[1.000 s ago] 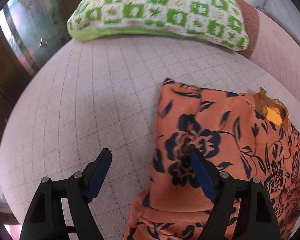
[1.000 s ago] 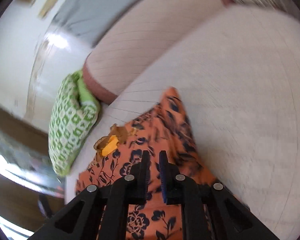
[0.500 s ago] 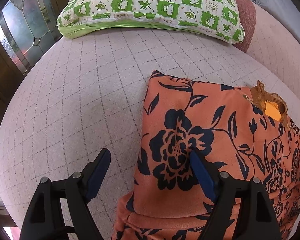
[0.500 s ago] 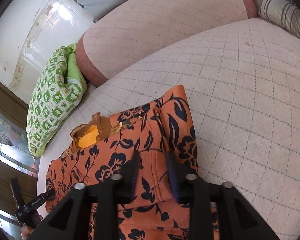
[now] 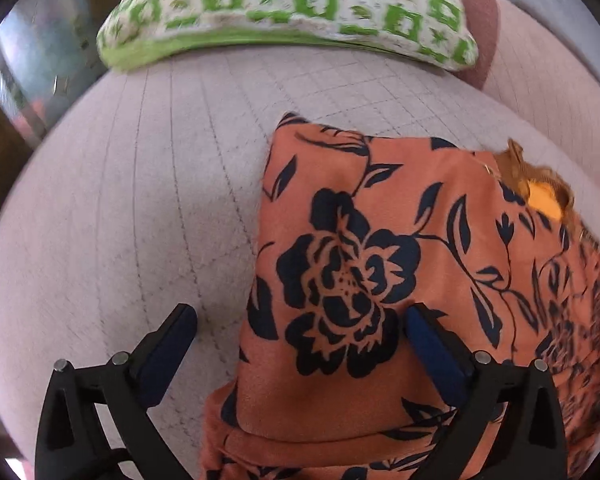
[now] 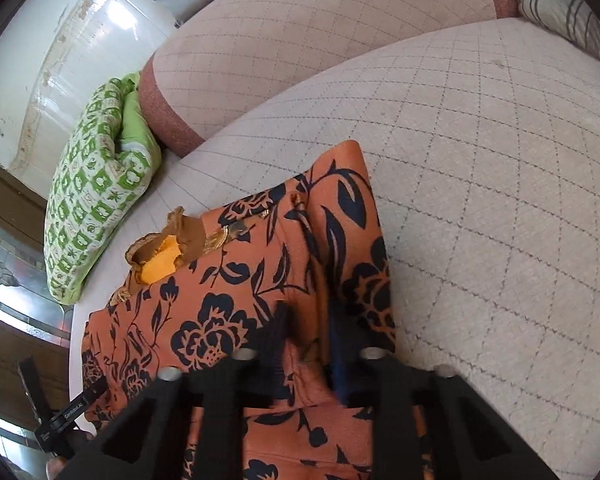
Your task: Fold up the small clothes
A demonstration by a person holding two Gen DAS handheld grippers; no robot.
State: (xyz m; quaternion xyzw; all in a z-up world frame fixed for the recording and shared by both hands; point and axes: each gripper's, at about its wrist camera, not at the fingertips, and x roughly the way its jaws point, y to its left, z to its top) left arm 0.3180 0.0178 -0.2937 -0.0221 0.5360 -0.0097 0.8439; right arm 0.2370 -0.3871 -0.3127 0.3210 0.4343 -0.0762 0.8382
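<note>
two grippers – left gripper [image 5: 300, 320] jaws opening wide over orange floral garment [image 5: 380, 240], right gripper [image 6: 308, 320] jaws pinched shut on its fold

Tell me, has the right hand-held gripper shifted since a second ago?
Yes. The right hand-held gripper has come closer to the orange floral garment; the green pillow sits higher in its view.

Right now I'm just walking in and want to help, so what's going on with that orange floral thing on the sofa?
A person with two handheld grippers is folding an orange floral garment on the quilted sofa seat. The right gripper is pinching a raised fold of the cloth. The left gripper is opening, its fingers wide around the garment's folded edge, not clamping it. A green checked pillow lies behind.
</note>
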